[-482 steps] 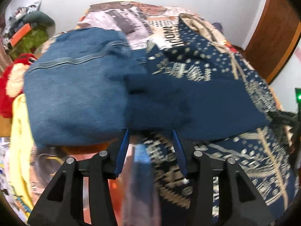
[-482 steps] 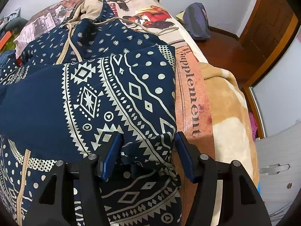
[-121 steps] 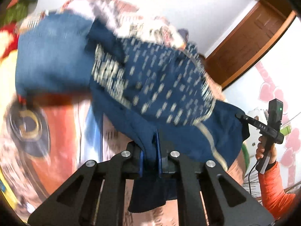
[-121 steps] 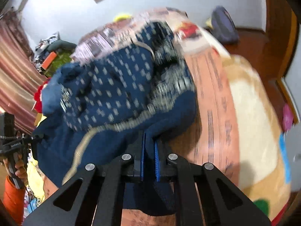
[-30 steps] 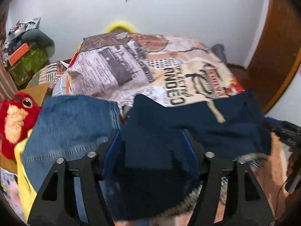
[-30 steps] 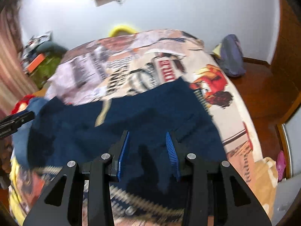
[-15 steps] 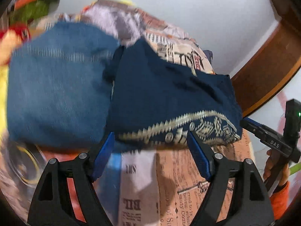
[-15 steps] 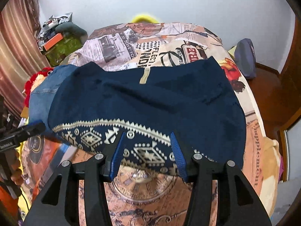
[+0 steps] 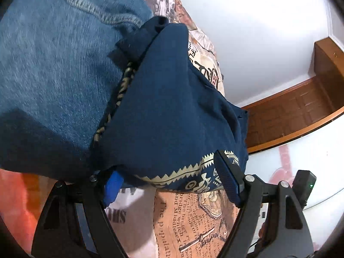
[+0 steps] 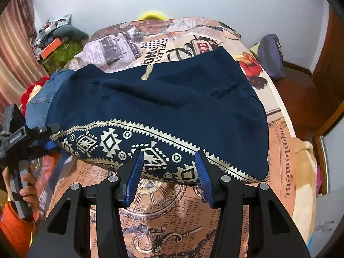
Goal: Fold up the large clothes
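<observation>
With both the left gripper and right gripper spread and pinching nothing, the folded navy patterned garment risks slumping against the jeans if nudged.

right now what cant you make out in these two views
- Folded navy garment: layers beneath hidden by its top panel, both views.
- Jeans: cut off by the left wrist view's edge; mostly behind the garment in the right wrist view.
- Left claw: one fingertip tucked under the hem.
- Bedspread print: small text unreadable.
</observation>
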